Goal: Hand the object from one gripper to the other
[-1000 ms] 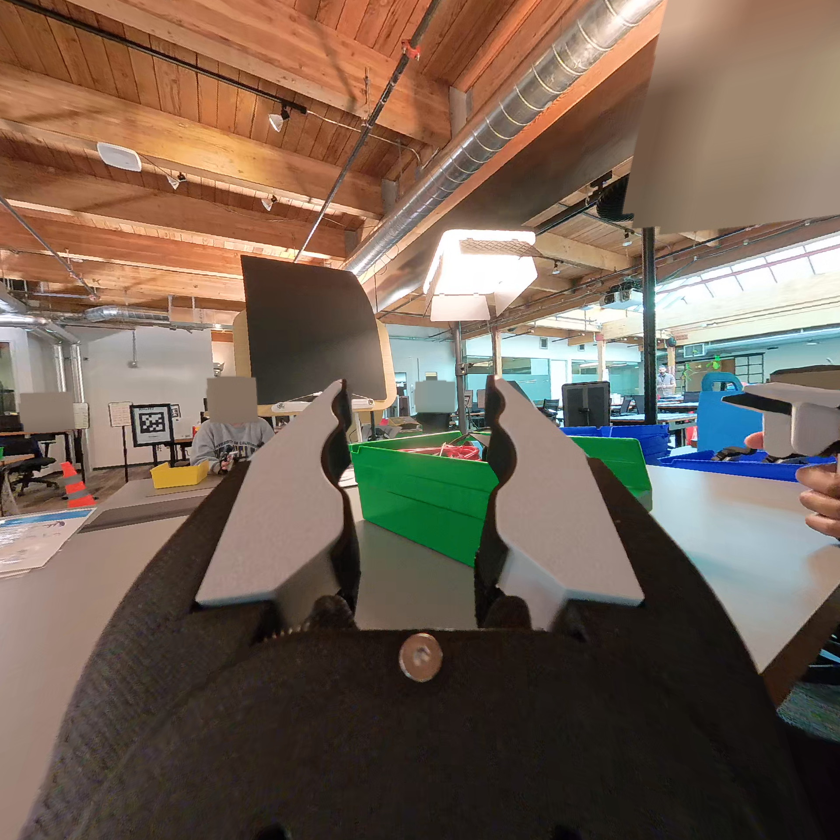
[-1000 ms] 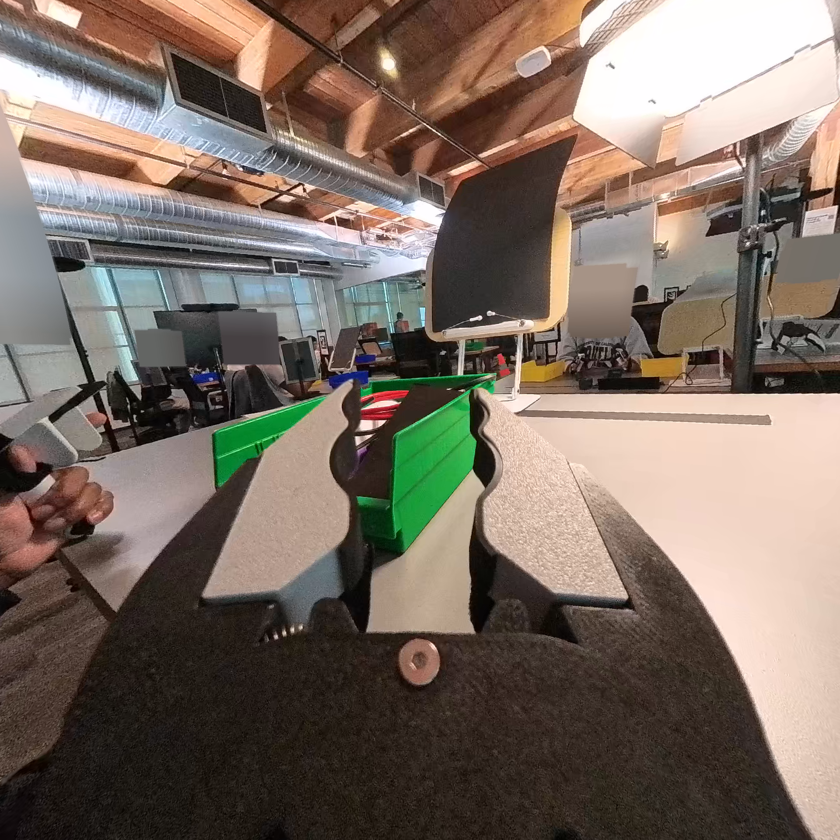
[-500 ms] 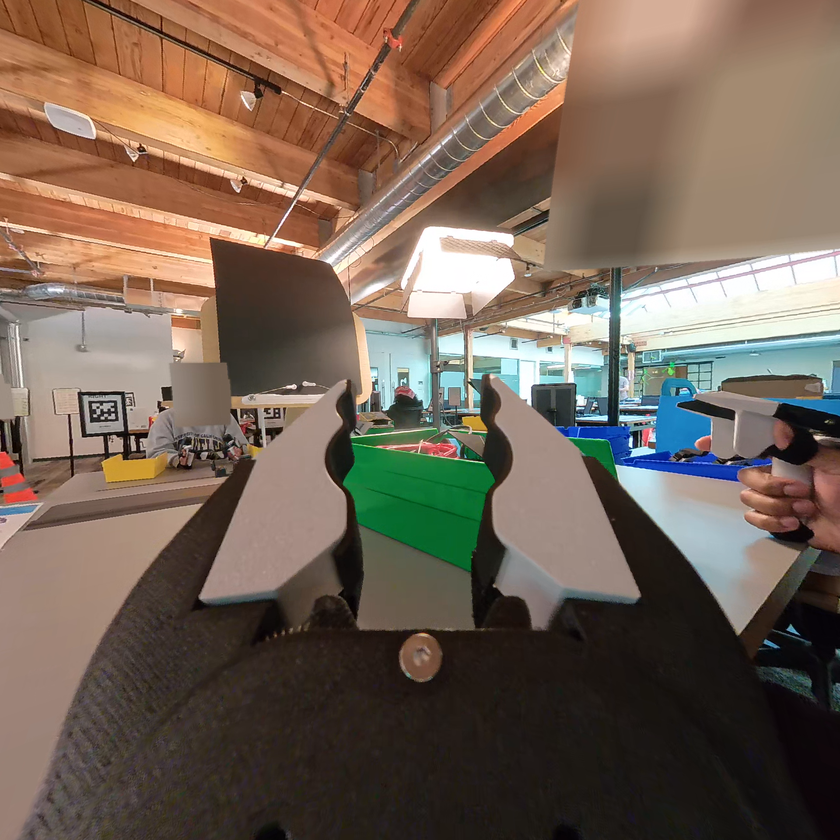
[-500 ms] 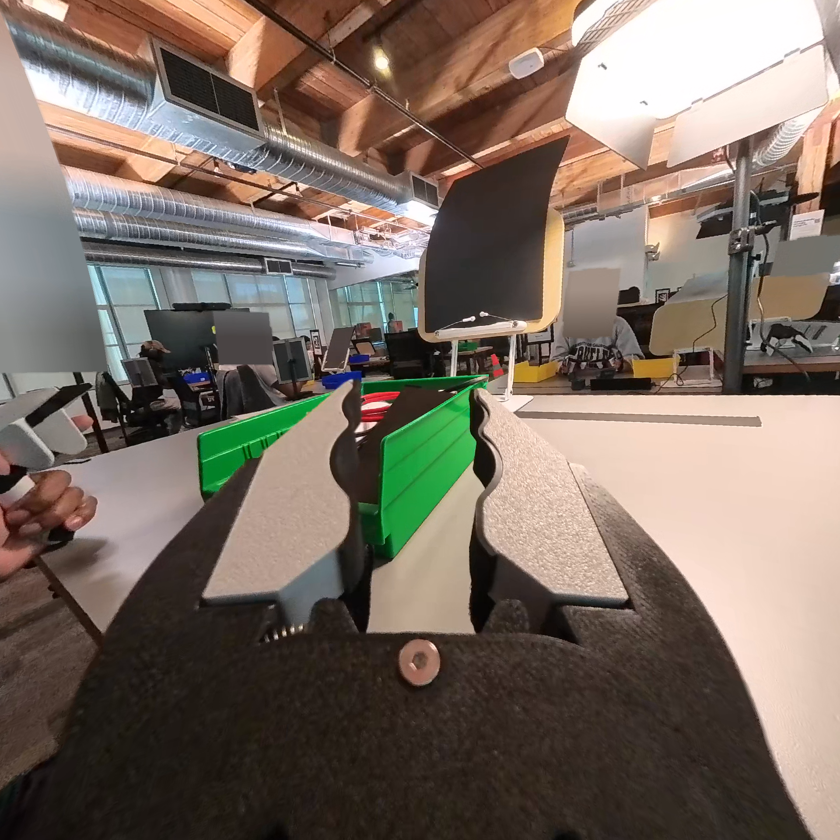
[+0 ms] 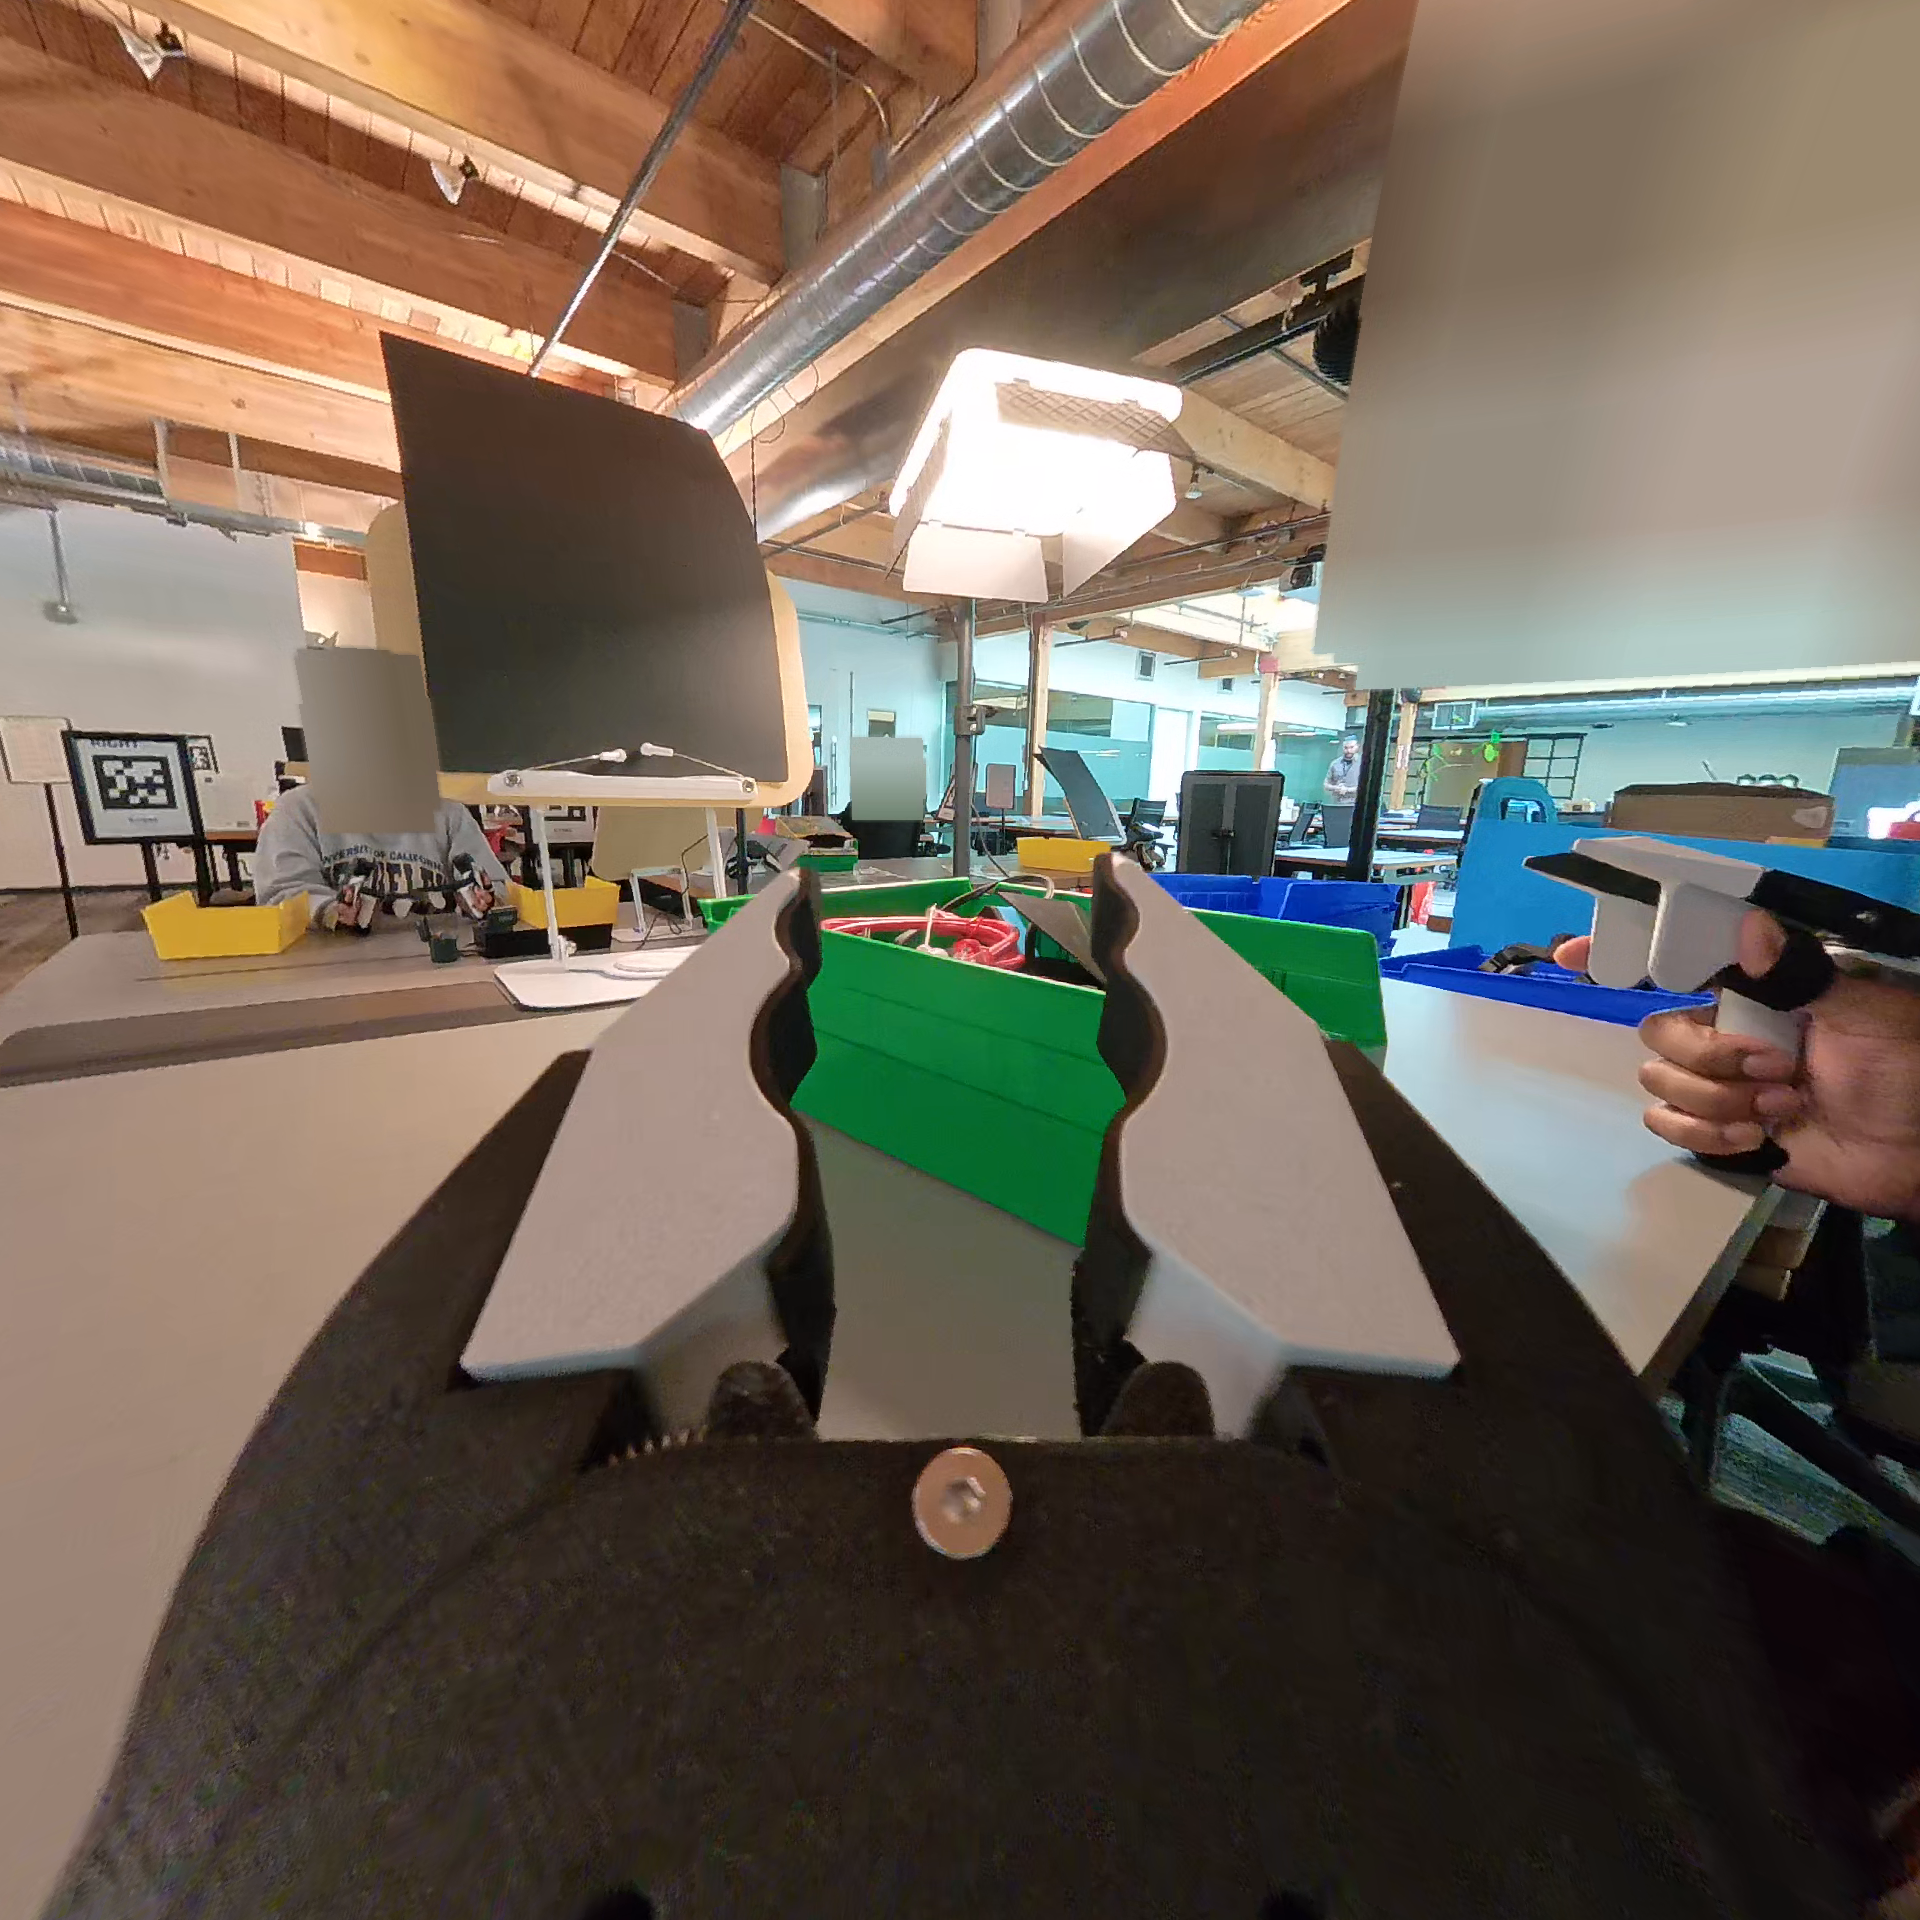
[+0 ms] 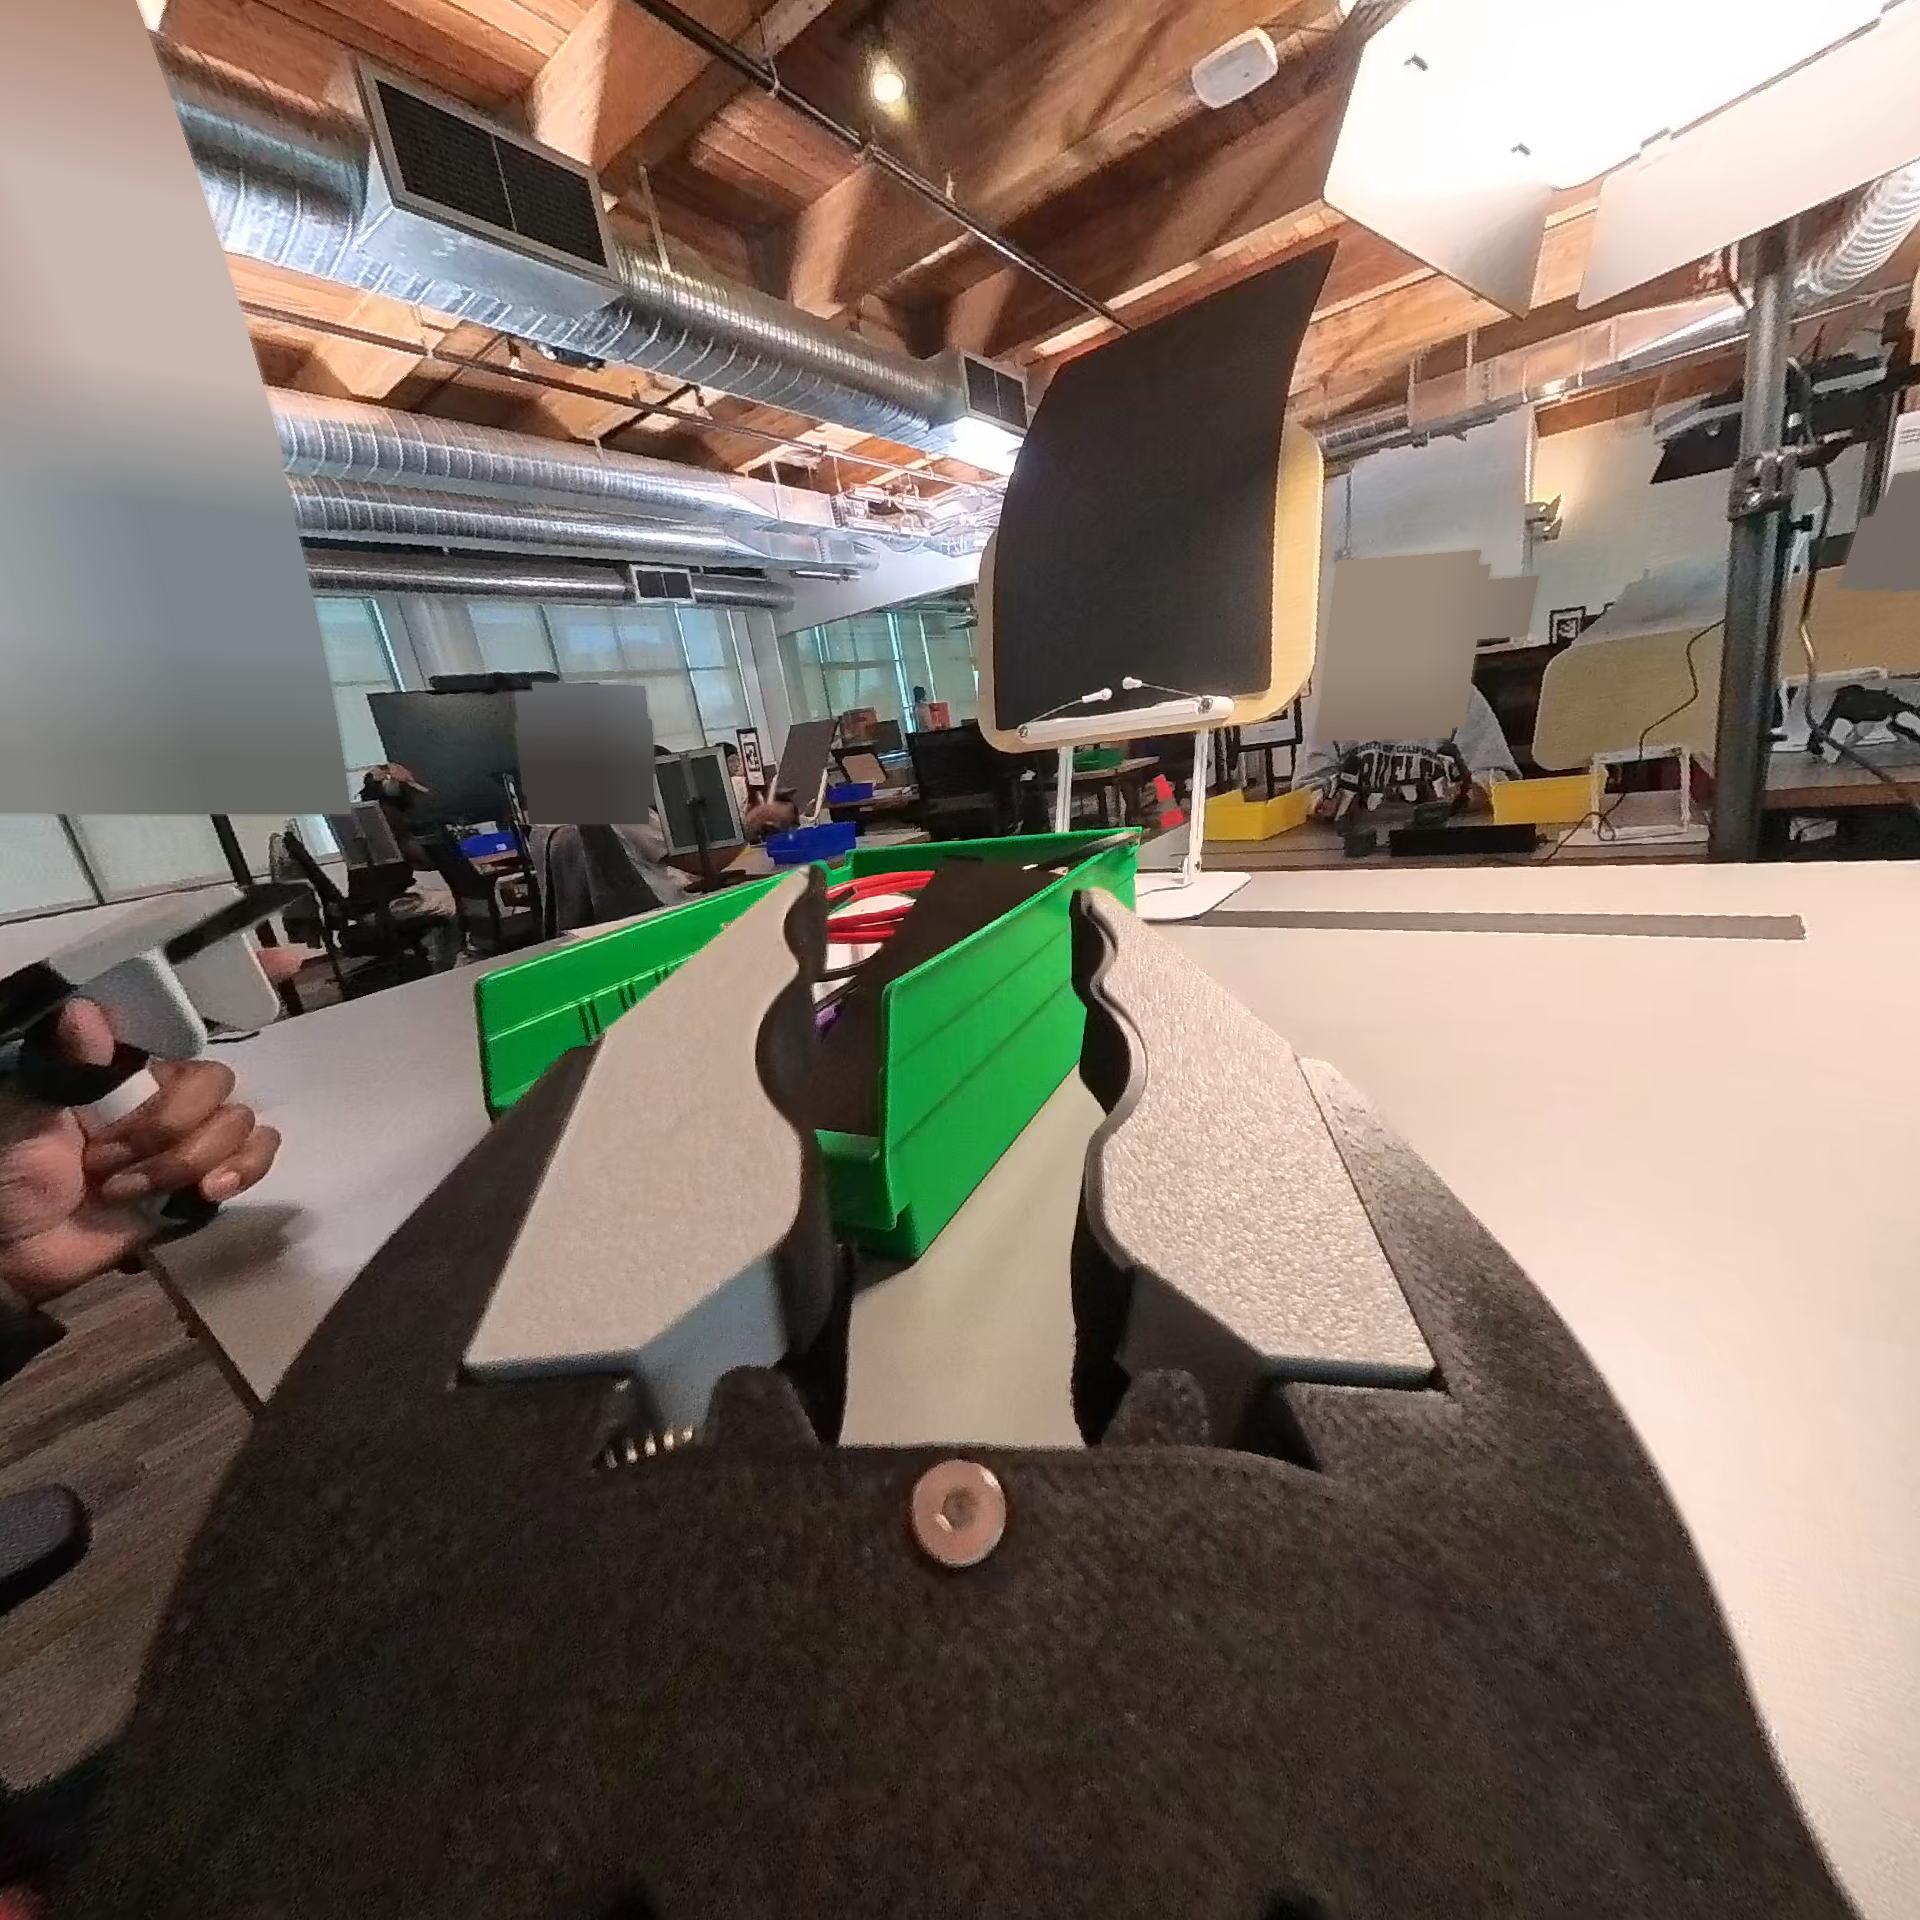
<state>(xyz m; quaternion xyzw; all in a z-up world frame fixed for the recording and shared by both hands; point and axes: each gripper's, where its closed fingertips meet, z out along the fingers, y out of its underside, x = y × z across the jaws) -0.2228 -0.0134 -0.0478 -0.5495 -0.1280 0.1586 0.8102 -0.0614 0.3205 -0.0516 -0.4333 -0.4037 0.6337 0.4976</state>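
Observation:
A green bin (image 5: 966,1070) stands on the grey table straight ahead of both grippers; it also shows in the right wrist view (image 6: 977,1029). It holds a coiled red cable (image 5: 956,935) and a dark flat piece (image 6: 935,935). My left gripper (image 5: 951,894) is open and empty, held above the table short of the bin. My right gripper (image 6: 940,899) is open and empty, also short of the bin. The right gripper's handle in a hand shows at the right edge of the left wrist view (image 5: 1683,925). The left one shows at the left edge of the right wrist view (image 6: 156,987).
Blue bins (image 5: 1299,904) stand behind the green bin. A black panel on a white stand (image 5: 592,613) and a lamp on a pole (image 5: 1029,468) rise at the table's far side. A person sits by yellow bins (image 5: 223,925). The table's near edge (image 5: 1714,1278) runs at right. My right fingertips sit around 35 cm from my left ones.
Both grippers have drifted slightly relative to the bin. The hand with the other gripper has come further into each view. Both stay open and empty.

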